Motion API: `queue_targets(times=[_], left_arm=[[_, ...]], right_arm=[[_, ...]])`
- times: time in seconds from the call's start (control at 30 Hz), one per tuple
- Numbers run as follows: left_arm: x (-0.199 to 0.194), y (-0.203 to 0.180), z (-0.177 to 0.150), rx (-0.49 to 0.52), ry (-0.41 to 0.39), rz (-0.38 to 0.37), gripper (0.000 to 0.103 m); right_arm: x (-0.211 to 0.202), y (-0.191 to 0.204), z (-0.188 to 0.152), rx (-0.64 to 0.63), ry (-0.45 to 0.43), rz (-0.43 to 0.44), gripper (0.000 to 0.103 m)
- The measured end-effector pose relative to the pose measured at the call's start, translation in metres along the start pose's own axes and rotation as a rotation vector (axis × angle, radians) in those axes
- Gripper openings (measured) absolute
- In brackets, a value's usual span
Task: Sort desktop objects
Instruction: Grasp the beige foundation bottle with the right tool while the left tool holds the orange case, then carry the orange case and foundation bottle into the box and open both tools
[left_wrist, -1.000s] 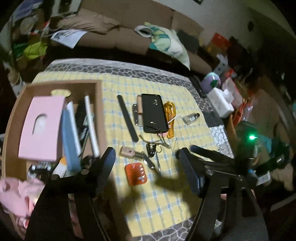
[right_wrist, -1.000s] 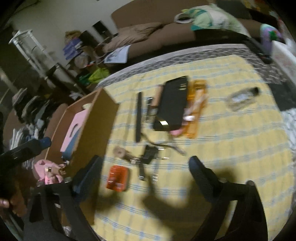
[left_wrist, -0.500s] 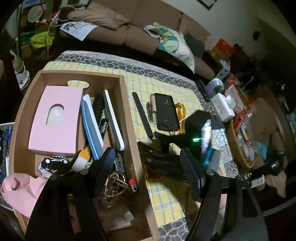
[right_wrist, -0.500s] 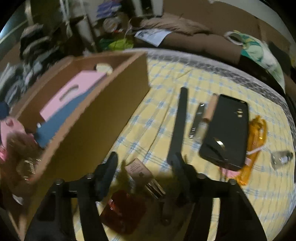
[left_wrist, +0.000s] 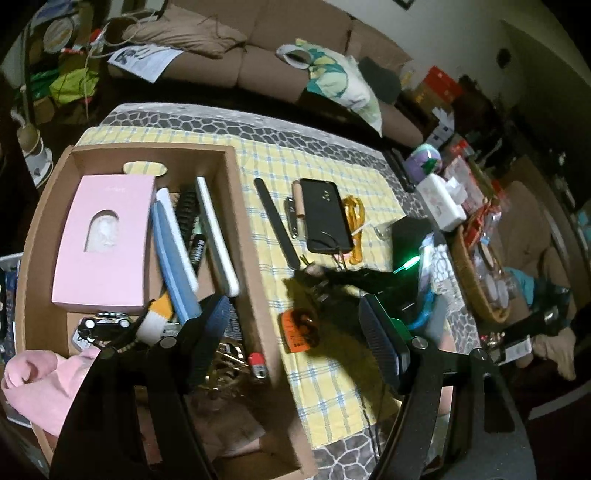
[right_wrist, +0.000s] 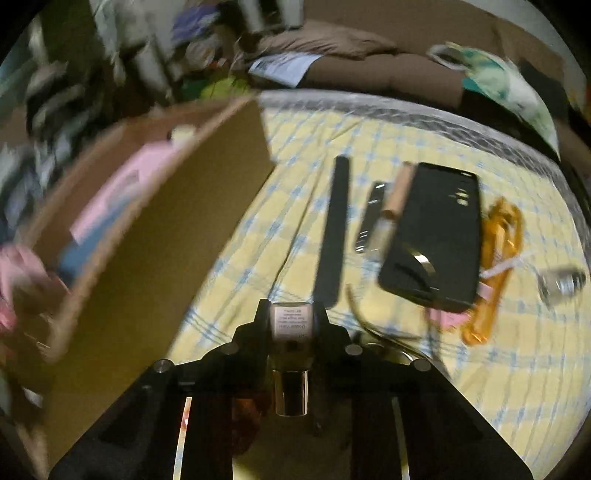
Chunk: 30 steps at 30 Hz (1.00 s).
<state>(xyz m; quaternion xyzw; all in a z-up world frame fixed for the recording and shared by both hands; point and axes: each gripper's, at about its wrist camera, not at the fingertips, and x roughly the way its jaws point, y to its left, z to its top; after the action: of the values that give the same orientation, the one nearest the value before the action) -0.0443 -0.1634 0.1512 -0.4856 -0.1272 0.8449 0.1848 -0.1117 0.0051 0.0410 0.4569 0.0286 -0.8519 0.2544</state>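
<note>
The right gripper, open a moment ago, now clamps the small pink bottle at lower centre, ready for the cardboard box; the left gripper hangs apart.

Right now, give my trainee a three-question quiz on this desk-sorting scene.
1. True or false: the right hand-held gripper is shut on a small pink bottle.
2. Where does the pink box lie? A) on the yellow cloth B) in the cardboard box C) on the sofa
3. Fill in: the left hand-held gripper is ____ and holds nothing.

Key: 1 true; 2 B; 3 open.
</note>
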Motion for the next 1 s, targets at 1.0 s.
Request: queue_targets(times=[1.0], left_arm=[[0.193,-0.108,-0.052,1.019,0.693,0.397,0.070]], right_arm=[[-0.157,-0.116,-0.039,0.334,-0.160,0.152,0.021]])
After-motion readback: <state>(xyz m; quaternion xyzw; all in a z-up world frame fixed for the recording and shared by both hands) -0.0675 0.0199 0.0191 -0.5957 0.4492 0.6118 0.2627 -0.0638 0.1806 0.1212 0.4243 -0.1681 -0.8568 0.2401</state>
